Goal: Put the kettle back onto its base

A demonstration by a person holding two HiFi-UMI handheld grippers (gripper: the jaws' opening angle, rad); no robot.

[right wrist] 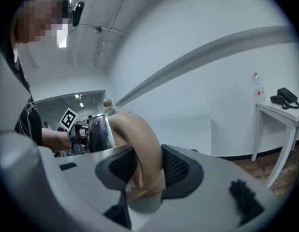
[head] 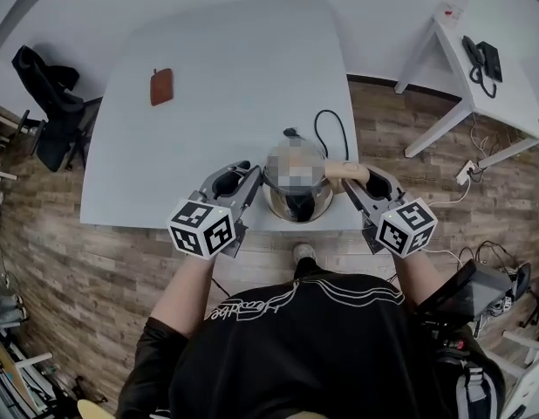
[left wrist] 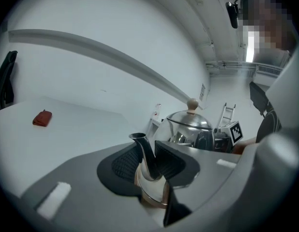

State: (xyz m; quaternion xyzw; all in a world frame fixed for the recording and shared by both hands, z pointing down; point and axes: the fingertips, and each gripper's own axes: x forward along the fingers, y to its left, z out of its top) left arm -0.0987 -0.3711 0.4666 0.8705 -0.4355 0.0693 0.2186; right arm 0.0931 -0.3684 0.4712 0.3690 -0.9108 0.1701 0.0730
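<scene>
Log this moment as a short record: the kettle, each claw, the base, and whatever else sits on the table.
kettle: shiny steel with a wooden lid knob, at the near edge of the white table, between the two claws
left claw: closed on the spout
right claw: closed on the tan handle
base: not clearly seen; a black cord loops on the table just behind the kettle
other item: small reddish-brown pouch, far left on the table, well apart from the kettle

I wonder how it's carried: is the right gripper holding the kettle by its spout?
No, the right gripper is clamped on the curved tan handle of the kettle.
</scene>
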